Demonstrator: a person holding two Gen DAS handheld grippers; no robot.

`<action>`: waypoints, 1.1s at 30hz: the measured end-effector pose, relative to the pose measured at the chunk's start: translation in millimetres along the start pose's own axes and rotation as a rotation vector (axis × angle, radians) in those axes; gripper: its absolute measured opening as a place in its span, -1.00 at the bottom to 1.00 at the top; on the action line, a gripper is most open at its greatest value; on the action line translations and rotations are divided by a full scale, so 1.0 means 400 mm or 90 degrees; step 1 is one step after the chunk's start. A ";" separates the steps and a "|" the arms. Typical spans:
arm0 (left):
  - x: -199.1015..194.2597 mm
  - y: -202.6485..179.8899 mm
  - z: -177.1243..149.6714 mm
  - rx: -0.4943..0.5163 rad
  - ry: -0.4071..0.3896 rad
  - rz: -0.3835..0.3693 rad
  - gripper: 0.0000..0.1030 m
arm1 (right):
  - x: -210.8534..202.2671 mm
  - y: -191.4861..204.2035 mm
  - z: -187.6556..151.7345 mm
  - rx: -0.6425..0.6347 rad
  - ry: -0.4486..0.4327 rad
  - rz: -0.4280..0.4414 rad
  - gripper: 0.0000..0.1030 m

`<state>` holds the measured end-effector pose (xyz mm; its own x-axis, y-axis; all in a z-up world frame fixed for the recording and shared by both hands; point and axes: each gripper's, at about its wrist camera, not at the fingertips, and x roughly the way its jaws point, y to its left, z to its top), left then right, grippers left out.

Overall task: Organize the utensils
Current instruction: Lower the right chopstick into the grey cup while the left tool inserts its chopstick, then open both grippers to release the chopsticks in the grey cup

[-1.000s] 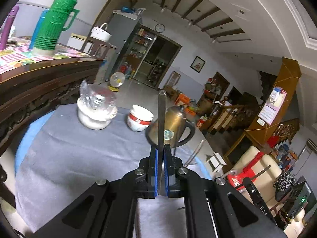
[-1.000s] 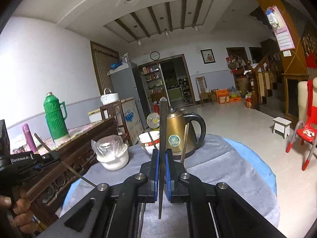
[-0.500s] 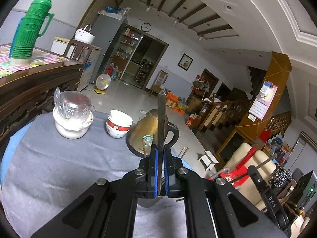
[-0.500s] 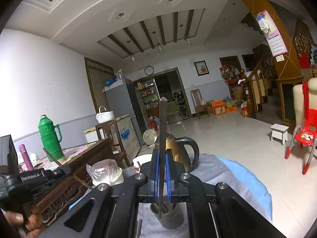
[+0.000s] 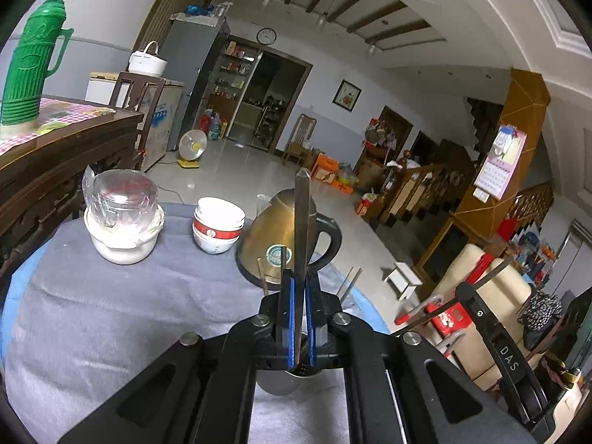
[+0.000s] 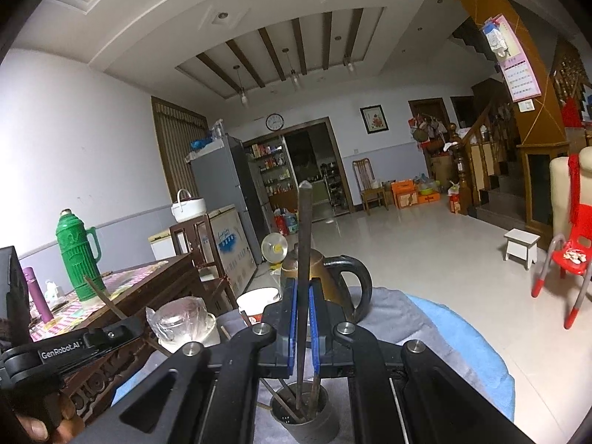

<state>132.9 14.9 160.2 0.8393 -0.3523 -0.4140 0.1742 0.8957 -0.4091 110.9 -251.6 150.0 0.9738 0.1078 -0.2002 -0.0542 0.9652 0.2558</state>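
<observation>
My left gripper (image 5: 299, 327) is clamped on a flat steel chopstick (image 5: 302, 229), and my right gripper (image 6: 302, 327) pinches another (image 6: 304, 259) whose tip sits inside the perforated metal holder (image 6: 305, 420) on the grey felt cloth (image 5: 111, 318). Smooth rods may slip (or miss the rim), nudging the brass kettle (image 5: 273, 233).

My left gripper (image 5: 299, 327) is holding a chopstick (image 5: 301, 236) upright, just above the utensil cup (image 5: 275, 384) that is standing on the cloth-covered table (image 5: 111, 314). My right gripper (image 6: 302, 327) is holding a second chopstick (image 6: 304, 259), its lower end sitting inside the cup among other sticks. Behind the cup the kettle (image 5: 272, 238) is standing; the stacked bowls (image 5: 218, 227) are sitting left of it, and the wrapped bowl (image 5: 124, 218) farther left.
</observation>
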 end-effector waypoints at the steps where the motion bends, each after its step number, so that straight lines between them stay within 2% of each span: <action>1: 0.008 -0.001 0.000 0.003 0.006 0.008 -0.89 | 0.007 -0.002 -0.003 0.000 0.004 -0.001 -0.87; 9: 0.042 -0.018 -0.013 0.025 0.035 0.039 -0.89 | 0.030 -0.007 -0.010 0.006 0.028 -0.002 -0.87; 13: 0.045 -0.023 -0.011 0.025 0.038 0.032 -0.89 | 0.042 -0.001 -0.010 -0.001 0.037 -0.002 -0.87; 21: 0.036 -0.035 0.023 0.020 0.011 -0.002 -0.89 | 0.059 0.010 -0.004 -0.012 0.040 -0.001 -0.87; 27: 0.097 -0.036 0.001 0.028 0.048 0.008 -0.89 | 0.103 -0.004 -0.031 -0.011 0.074 -0.004 -0.87; 33: 0.151 -0.032 -0.031 0.036 0.087 0.023 -0.89 | 0.168 -0.023 -0.076 -0.004 0.133 0.001 -0.87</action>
<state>174.7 -21.4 130.3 0.7682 -0.3496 -0.5364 0.1771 0.9211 -0.3466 169.9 -245.9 105.6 0.9066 0.1556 -0.3923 -0.0575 0.9664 0.2505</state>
